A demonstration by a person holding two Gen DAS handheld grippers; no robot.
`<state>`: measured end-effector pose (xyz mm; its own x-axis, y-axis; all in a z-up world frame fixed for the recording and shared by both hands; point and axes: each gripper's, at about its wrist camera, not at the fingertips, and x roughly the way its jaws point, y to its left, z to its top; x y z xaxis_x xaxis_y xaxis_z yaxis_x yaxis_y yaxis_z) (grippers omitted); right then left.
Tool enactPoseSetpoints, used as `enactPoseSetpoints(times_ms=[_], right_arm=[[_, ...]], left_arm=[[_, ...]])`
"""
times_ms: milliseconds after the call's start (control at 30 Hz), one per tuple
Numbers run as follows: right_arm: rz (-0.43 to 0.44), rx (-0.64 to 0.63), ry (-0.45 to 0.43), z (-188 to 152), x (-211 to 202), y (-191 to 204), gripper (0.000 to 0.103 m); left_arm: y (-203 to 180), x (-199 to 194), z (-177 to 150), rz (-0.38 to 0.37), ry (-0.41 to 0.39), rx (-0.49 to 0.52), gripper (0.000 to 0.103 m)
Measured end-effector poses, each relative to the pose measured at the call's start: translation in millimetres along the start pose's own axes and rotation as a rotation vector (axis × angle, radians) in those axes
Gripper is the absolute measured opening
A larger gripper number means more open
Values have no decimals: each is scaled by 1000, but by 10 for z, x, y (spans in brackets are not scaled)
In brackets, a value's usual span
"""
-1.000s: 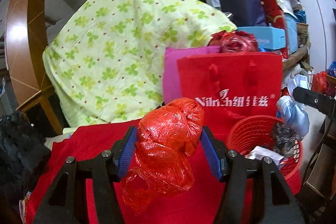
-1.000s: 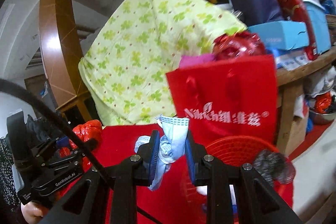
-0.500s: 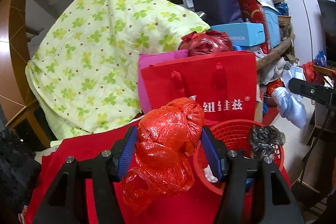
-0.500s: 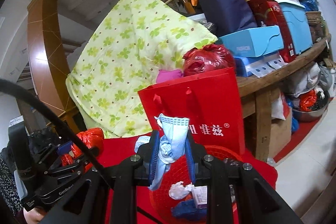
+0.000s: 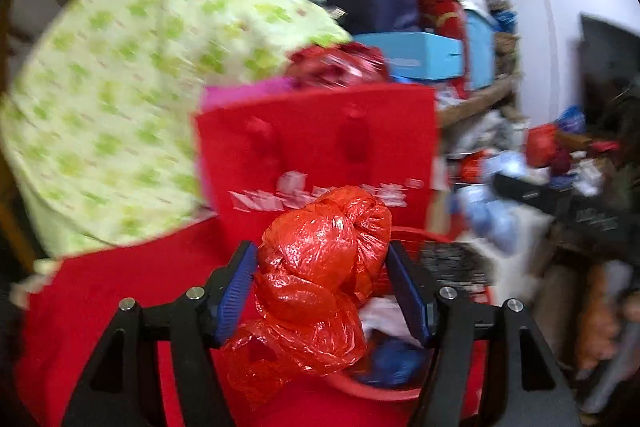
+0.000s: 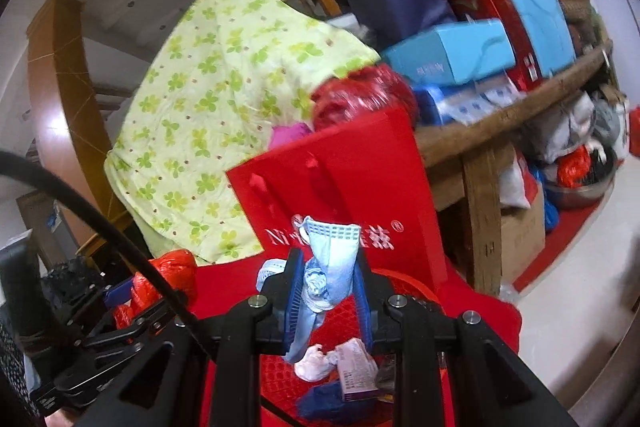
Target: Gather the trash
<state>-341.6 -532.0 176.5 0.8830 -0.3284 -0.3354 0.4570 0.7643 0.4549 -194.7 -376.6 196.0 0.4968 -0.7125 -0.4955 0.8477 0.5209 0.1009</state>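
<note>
My left gripper [image 5: 322,287] is shut on a crumpled red plastic bag [image 5: 320,267] and holds it at the near left rim of a round red basket [image 5: 384,391]. My right gripper [image 6: 328,291] is shut on a crumpled light blue face mask [image 6: 326,267] and holds it above the same red basket [image 6: 412,291], which holds white tissue, a small box and blue scraps. The left gripper with its red bag [image 6: 168,279] shows at the lower left of the right wrist view. The right gripper with the mask [image 5: 492,215] shows blurred at the right of the left wrist view.
The basket stands on a red cloth [image 5: 100,315]. A red paper shopping bag [image 6: 340,187] stands right behind it, with a green clover quilt [image 6: 224,99] further back. A wooden shelf [image 6: 512,115] stacked with boxes is at the right, floor clutter below it.
Both grippers have moved right and forward toward the basket. The left gripper's bag now reaches the basket's rim; the right gripper's mask is over the basket. Both stay shut on their loads.
</note>
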Motion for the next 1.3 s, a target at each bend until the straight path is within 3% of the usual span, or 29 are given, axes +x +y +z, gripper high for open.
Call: enactPoseSetpoints(times_ms=[67,167,200,233,300,367,500,567,700,900,1133,1300], right_arm=[[-4,26,20,-50,161,-122,28],[34,86,97,-171,481,-338,31],[43,112,129,-217,578,-403,39],[71,139,152,-259,647,-462,52],[105,178,147,-311,642,-518,66],[118,157,107,-304,514,-466,66],[114,-5,44,-250,81,-32,66],[65,-86,29,-265,-113,224,66],[24,-204,4,-436,-552,768,70],[-47,-309,-110,-812,-1094,1381,78],[-126,-308,-105,-908,-1254,1627,78],[-192,-304,-112,-949,-1362,1688,78]], left_arm=[[48,179,-63,-97,31,-51,73],[99,355,-172,-138,65,-89,82],[111,383,-205,-128,73,-90,82],[119,387,-228,-107,77,-85,83],[143,312,-260,-71,76,-72,87],[193,172,-277,-42,58,-70,93],[369,-327,-304,175,-15,-58,95],[440,-566,-339,252,-41,-51,103],[658,-1076,-483,375,-48,-93,103],[892,-1712,-724,563,-39,-141,103],[980,-2236,-870,583,-60,-207,103],[927,-2381,-908,594,-71,-205,103]])
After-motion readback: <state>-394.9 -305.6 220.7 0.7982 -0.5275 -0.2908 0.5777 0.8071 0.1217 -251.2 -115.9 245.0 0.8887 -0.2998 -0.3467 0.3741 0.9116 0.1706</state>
